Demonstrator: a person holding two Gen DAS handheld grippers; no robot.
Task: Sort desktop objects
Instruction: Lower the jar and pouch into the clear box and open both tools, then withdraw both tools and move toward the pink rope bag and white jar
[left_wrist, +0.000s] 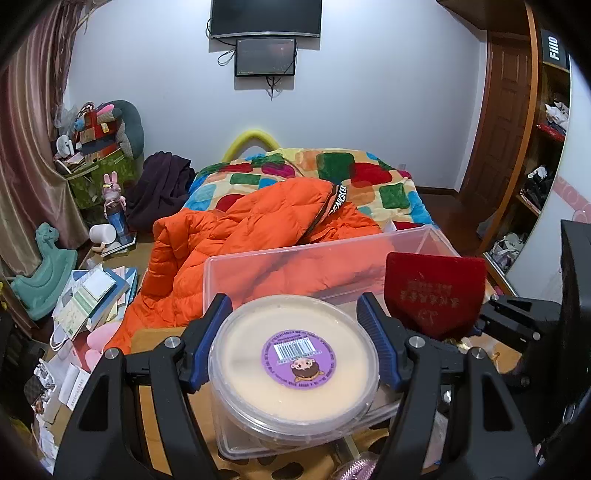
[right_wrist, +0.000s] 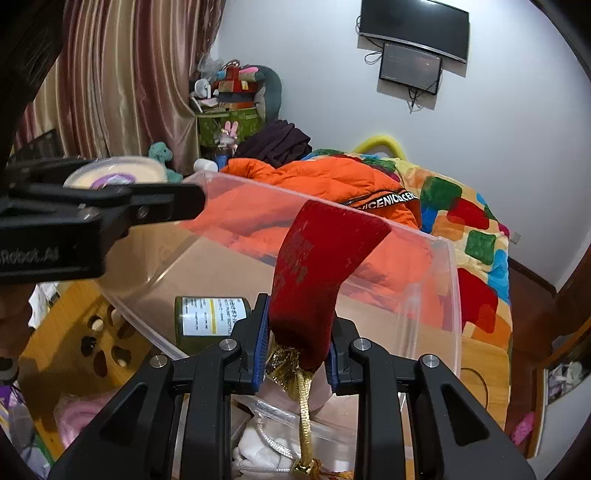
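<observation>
The left gripper (left_wrist: 293, 332) is grasping the round lidded tub (left_wrist: 293, 363) at lower centre while the right gripper (right_wrist: 295, 339) is clenching the red velvet pouch (right_wrist: 317, 266) over the clear bin (right_wrist: 443, 280).

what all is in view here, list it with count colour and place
round tub: 1, cream with purple sticker, in left gripper
pouch: 1, red velvet, gold cord, in right gripper
clear bin: 1, transparent, on the desk under both grippers
bottle: 1, dark green, white label, lying inside bin
jacket: 1, orange, on bed behind bin
quilt: 1, multicoloured, on bed
screens: 2, black, on wall
left gripper: black, blue pads
right gripper: black, blue pads
</observation>
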